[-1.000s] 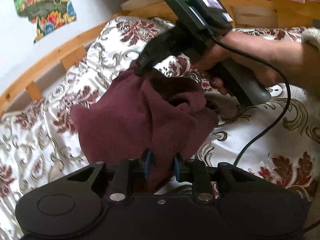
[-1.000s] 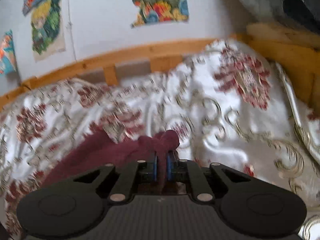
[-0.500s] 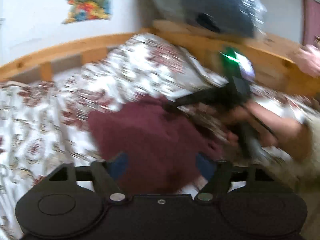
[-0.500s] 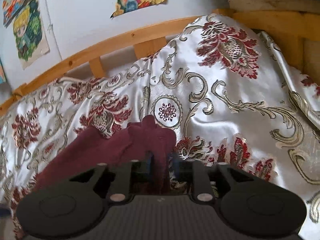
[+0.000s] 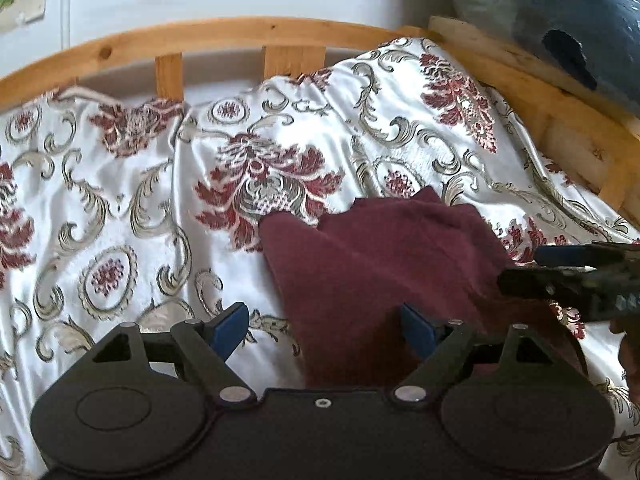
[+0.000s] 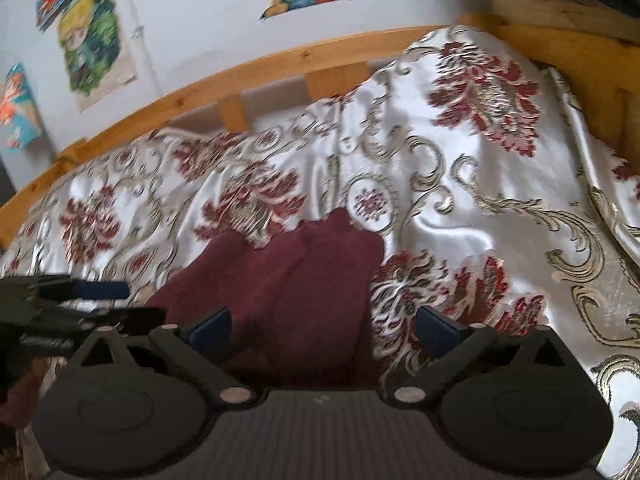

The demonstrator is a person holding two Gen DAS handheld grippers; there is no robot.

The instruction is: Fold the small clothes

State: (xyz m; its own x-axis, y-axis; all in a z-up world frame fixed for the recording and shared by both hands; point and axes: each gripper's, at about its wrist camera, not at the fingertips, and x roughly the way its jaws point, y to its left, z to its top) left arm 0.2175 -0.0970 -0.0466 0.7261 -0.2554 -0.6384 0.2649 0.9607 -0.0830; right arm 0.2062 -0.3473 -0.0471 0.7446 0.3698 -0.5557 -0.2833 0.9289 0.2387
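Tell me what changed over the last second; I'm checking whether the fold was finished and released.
Both grippers let go: the left gripper stands open, the right gripper is opening, each with the maroon cloth lying slack between its blue pads. The cloth has dropped from a bunched, lifted shape to a flatter fold. It remains on the floral bedspread.

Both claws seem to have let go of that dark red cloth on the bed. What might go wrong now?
1. The maroon cloth lies in loose, uneven layers, so the fold may slump open.
2. The right gripper, jaws opening, sits low over the cloth and could snag it when pulling away.
3. The left gripper is close beside the right one; they might bump.
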